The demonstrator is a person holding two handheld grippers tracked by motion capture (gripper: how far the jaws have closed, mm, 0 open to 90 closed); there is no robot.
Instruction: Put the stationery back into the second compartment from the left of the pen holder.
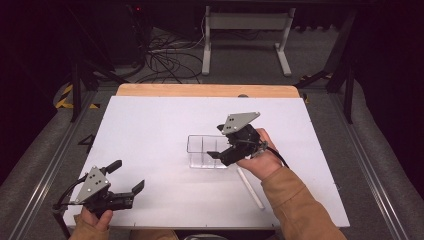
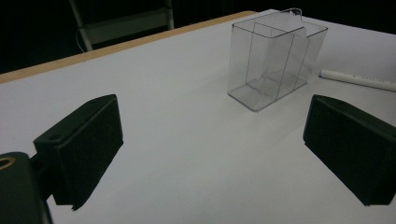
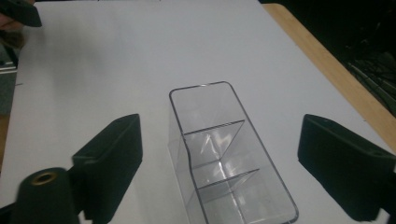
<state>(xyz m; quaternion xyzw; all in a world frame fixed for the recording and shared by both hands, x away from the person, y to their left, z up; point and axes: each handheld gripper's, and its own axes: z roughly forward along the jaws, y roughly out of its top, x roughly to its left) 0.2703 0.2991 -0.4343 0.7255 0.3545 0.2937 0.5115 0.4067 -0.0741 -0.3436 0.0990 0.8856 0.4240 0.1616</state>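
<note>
Jaws spread wide on my right gripper (image 3: 219, 172), the clear divided box (image 3: 231, 158) between them; my left gripper (image 2: 212, 149) gapes too.

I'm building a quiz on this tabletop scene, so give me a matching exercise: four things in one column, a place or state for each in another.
Things:
1. clear divided container
2. white pen
3. left gripper
4. right gripper

Places or states:
A. open, near the table's front left corner
B. lying flat by the person's right wrist
C. open, over the container
D. upright mid-table, empty

Pairs: 1-D, 2-B, 3-A, 4-C
</note>
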